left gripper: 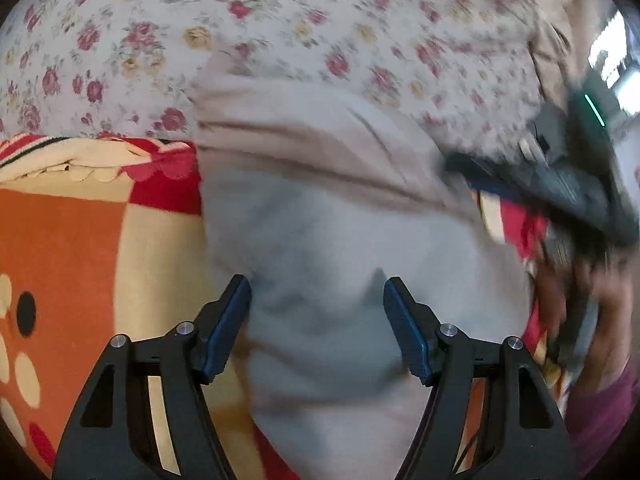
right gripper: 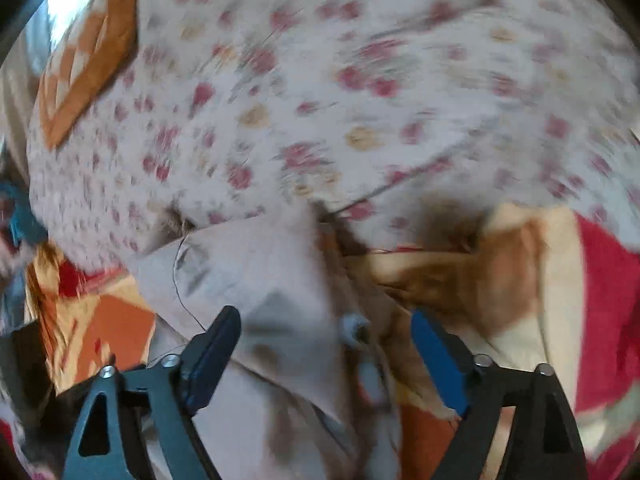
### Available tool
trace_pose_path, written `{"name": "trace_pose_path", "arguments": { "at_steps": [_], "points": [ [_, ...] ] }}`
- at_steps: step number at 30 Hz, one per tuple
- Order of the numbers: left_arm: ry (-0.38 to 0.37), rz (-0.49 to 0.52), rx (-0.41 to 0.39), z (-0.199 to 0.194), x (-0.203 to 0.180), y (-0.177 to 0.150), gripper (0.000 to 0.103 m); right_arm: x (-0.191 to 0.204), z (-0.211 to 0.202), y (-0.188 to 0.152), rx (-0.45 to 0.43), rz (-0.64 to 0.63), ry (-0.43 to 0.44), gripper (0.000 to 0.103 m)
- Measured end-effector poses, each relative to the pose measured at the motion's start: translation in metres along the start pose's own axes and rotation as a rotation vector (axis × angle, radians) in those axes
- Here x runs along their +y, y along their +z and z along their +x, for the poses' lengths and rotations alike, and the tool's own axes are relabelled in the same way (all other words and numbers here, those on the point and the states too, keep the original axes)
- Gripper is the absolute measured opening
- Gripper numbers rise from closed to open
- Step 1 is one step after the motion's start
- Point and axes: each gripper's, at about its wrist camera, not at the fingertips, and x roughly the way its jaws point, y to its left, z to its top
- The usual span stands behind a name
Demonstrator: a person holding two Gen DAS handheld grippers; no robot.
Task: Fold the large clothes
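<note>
A pale beige garment [left gripper: 320, 200] lies in a folded heap, partly on a patterned blanket and partly on a flowered sheet. My left gripper [left gripper: 317, 284] hovers just above its near part, open, with cloth below the gap and the pads clear of it. In the left wrist view my right gripper [left gripper: 560, 176] shows as a blurred black shape at the garment's right edge, held by a hand [left gripper: 612, 312]. In the blurred right wrist view the right gripper [right gripper: 324, 314] stands open wide over the garment [right gripper: 256, 272], near a small pale button [right gripper: 352, 330].
A white sheet with red and yellow flowers [left gripper: 280, 20] [right gripper: 360, 80] covers the far side. An orange, red and cream blanket [left gripper: 60, 248] [right gripper: 520, 280] lies under the garment on both sides. A bright window [left gripper: 612, 56] shows at the far right.
</note>
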Motion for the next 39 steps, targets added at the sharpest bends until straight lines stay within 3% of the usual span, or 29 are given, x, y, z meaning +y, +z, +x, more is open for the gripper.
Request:
{"name": "trace_pose_path", "arguments": {
  "at_steps": [1, 3, 4, 5, 7, 8, 9, 11, 13, 15, 16, 17, 20, 25, 26, 27, 28, 32, 34, 36, 38, 39],
  "points": [
    [0.029, 0.044, 0.000, 0.001, -0.007, -0.008, 0.069, 0.004, 0.011, 0.004, 0.028, -0.014, 0.001, 0.083],
    [0.060, 0.096, 0.012, 0.004, -0.012, -0.017, 0.069, 0.010, 0.029, 0.011, 0.050, -0.018, 0.021, 0.037],
    [0.063, 0.105, 0.013, 0.006, -0.013, -0.020, 0.069, 0.010, 0.030, 0.013, 0.036, -0.024, 0.014, 0.008],
    [0.059, 0.112, 0.011, 0.007, -0.012, -0.022, 0.069, 0.005, 0.029, 0.016, -0.003, -0.018, -0.004, 0.004],
    [0.049, 0.120, 0.002, 0.009, -0.011, -0.025, 0.070, -0.018, 0.033, 0.015, -0.057, 0.046, -0.136, 0.000],
    [0.056, 0.119, 0.005, 0.009, -0.010, -0.025, 0.070, -0.040, 0.045, 0.008, -0.034, 0.116, -0.253, 0.000],
    [0.060, 0.121, 0.008, 0.008, -0.010, -0.025, 0.070, -0.049, 0.052, 0.003, -0.008, 0.143, -0.247, 0.000],
    [0.066, 0.128, 0.007, 0.007, -0.013, -0.025, 0.070, -0.068, 0.052, -0.014, 0.025, 0.219, -0.093, 0.000],
    [0.065, 0.129, -0.003, 0.005, -0.014, -0.025, 0.070, -0.067, 0.018, -0.025, -0.033, 0.189, -0.041, 0.001],
    [0.069, 0.123, -0.004, 0.006, -0.017, -0.023, 0.070, -0.061, -0.010, -0.030, -0.084, 0.145, -0.033, 0.020],
    [0.067, 0.121, -0.002, 0.004, -0.018, -0.023, 0.070, -0.058, -0.022, -0.033, -0.105, 0.131, -0.025, 0.053],
    [0.062, 0.125, 0.000, 0.001, -0.019, -0.025, 0.070, -0.053, -0.033, -0.035, -0.123, 0.119, -0.019, 0.068],
    [0.067, 0.163, 0.007, -0.003, -0.024, -0.033, 0.070, -0.028, -0.044, -0.055, -0.052, 0.051, 0.022, 0.068],
    [0.067, 0.192, 0.028, -0.012, -0.023, -0.048, 0.070, -0.015, -0.059, -0.113, -0.065, 0.024, 0.123, 0.069],
    [0.066, 0.191, 0.028, -0.014, -0.021, -0.052, 0.070, -0.011, -0.058, -0.120, -0.055, 0.011, 0.128, 0.060],
    [0.070, 0.190, 0.029, -0.015, -0.021, -0.056, 0.070, -0.006, -0.050, -0.130, -0.017, -0.025, 0.106, 0.043],
    [0.073, 0.189, 0.032, -0.016, -0.020, -0.059, 0.070, -0.004, -0.042, -0.138, 0.015, -0.052, 0.062, 0.006],
    [0.047, 0.173, 0.055, -0.026, -0.021, -0.065, 0.070, -0.010, -0.052, -0.153, -0.020, -0.025, 0.073, 0.003],
    [0.014, 0.149, 0.055, -0.031, -0.018, -0.065, 0.070, -0.017, -0.043, -0.161, 0.016, -0.016, 0.034, 0.002],
    [-0.035, 0.082, 0.049, -0.037, -0.010, -0.061, 0.070, -0.018, -0.038, -0.167, 0.030, -0.021, 0.035, 0.002],
    [-0.107, -0.025, 0.016, -0.048, 0.004, -0.051, 0.072, -0.016, -0.052, -0.161, -0.032, -0.013, 0.065, 0.004],
    [-0.127, -0.063, -0.006, -0.051, 0.009, -0.047, 0.078, -0.015, -0.061, -0.155, -0.069, -0.014, 0.070, 0.010]
  ]
}}
